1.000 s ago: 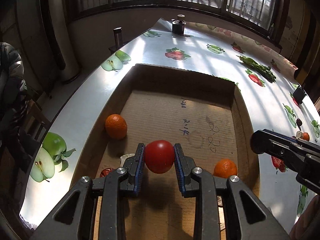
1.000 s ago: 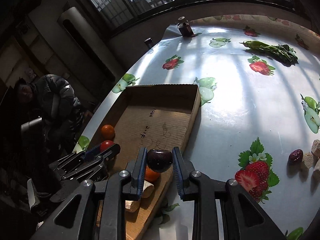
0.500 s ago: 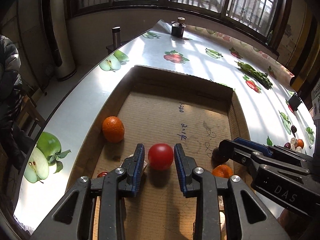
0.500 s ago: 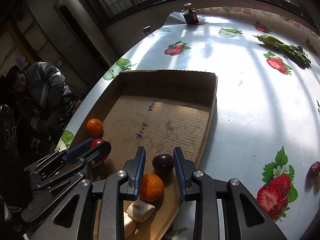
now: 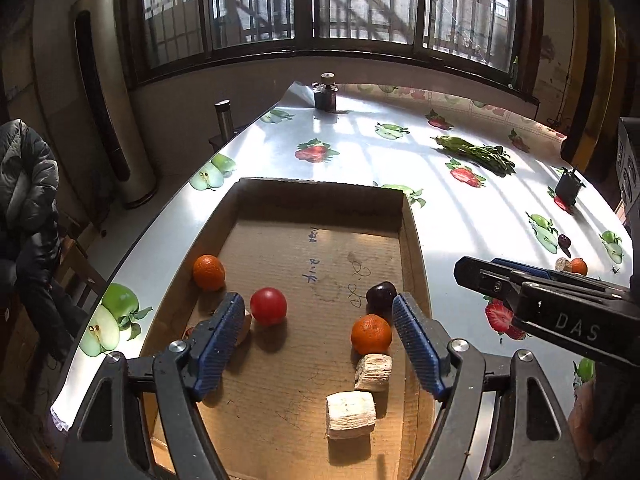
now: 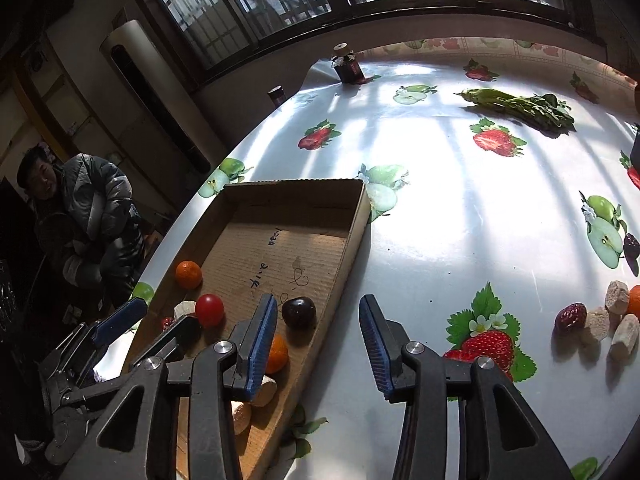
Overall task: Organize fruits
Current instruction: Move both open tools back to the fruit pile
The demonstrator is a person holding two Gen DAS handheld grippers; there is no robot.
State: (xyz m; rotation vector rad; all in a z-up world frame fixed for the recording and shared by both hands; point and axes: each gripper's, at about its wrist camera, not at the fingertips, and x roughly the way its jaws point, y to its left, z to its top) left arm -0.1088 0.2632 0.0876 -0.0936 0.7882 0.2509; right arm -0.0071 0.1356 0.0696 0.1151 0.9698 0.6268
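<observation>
Left gripper (image 5: 318,344): jaws spread wide, nothing between them, poised over the near half of the cardboard tray (image 5: 320,186). Right gripper (image 6: 316,340): also wide apart and empty, straddling the tray's right wall.

In tray: red tomato (image 5: 268,306) near the left wall, free-standing; dark plum (image 5: 381,296) by the right wall; one orange (image 5: 208,272) against the left wall, a second orange (image 5: 371,334) just in front of the plum. Two pale root chunks (image 5: 351,415) lie toward the near edge.

Still out on the table, near its right edge: red date (image 6: 570,317), pale chunks (image 6: 617,303), part of an orange (image 6: 635,301), a dark fruit (image 6: 631,246).

Handling judgement: date looks small, light, wrinkled, fairly firm; grip across its short axis. Tomato and plum are smooth-skinned, likely to roll and bruise; close gently across the widest part.
</observation>
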